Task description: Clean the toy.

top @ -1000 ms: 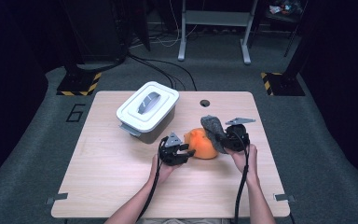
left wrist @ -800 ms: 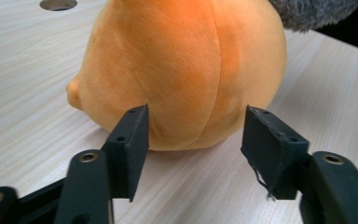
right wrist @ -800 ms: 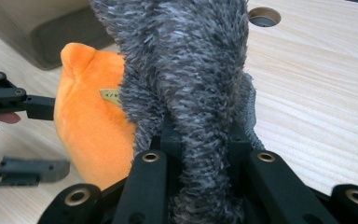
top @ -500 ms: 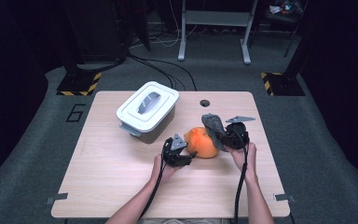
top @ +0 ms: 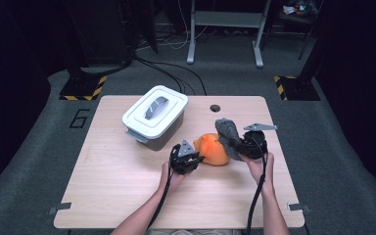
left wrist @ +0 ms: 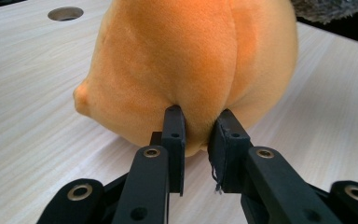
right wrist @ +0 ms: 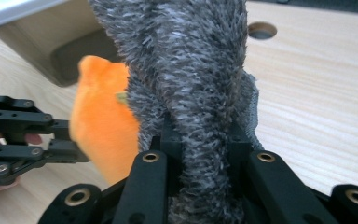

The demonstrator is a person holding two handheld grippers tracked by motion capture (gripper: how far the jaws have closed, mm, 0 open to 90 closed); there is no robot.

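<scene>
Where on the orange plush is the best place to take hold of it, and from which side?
Grip the orange plush at its low rounded end facing the person, coming in level with the table from its left. The fabric there is soft and folds into a pinch, as the left tongs show, shut on it. The grey furry piece covers the right side.

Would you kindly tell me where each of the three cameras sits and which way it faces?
High view: above the person's side, facing forward and down on the table; forearms and both claws show.
Left gripper view: rides the left claw, its jaws pinching the orange plush.
Right gripper view: rides the right claw, clamped on grey furry fabric, facing the left claw.
All three share the orange plush.
</scene>
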